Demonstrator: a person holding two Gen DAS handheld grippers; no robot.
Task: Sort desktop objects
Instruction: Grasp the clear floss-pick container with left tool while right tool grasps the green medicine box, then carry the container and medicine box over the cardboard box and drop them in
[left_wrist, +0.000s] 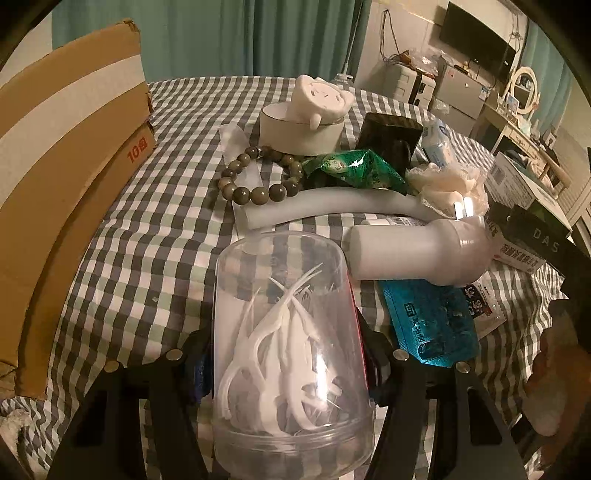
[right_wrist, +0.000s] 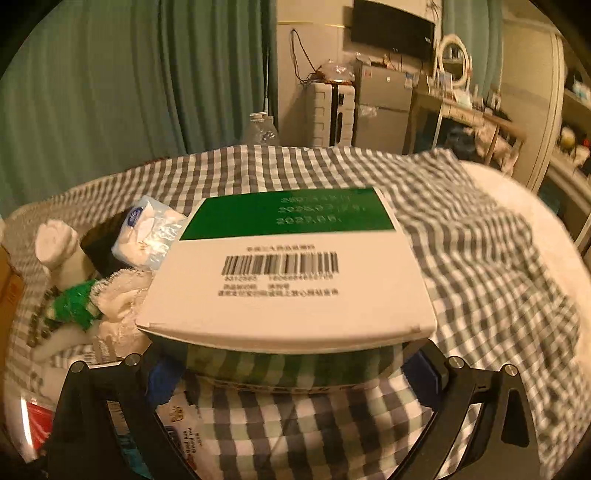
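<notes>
On the checked cloth (left_wrist: 147, 258), left gripper (left_wrist: 291, 354) is clamped round the clear floss-pick jar (left_wrist: 288, 332), right gripper (right_wrist: 295, 369) hugs a white-and-green box (right_wrist: 291, 273). Best lift both straight up, squeeze steady, and dodge the white bottle (left_wrist: 413, 251) beside the jar.
</notes>
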